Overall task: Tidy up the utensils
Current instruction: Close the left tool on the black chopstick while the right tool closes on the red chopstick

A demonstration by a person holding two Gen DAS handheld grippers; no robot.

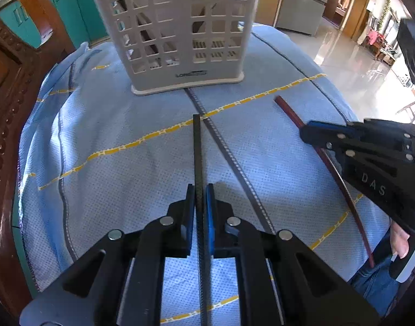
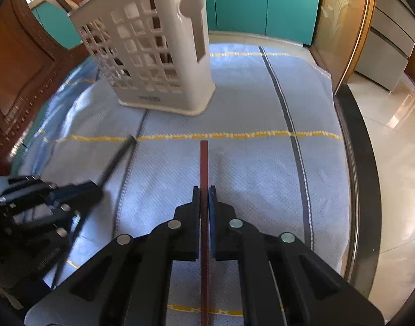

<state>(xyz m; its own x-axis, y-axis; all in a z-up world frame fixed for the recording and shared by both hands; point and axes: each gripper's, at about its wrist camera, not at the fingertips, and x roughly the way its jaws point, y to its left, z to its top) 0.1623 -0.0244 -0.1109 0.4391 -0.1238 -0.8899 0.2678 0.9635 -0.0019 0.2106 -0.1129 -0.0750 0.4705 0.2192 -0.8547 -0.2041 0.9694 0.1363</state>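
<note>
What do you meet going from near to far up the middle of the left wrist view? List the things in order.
Left tongs → black chopstick held in them → white utensil basket standing on the blue cloth.

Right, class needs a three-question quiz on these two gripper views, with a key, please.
1. True or false: the left gripper is shut on a black chopstick.
2. What colour is the chopstick that the right gripper holds?
3. Where does the white basket stand? A) on the floor B) on the blue cloth C) in a hand

Key: 1 true; 2 dark red; 3 B
</note>
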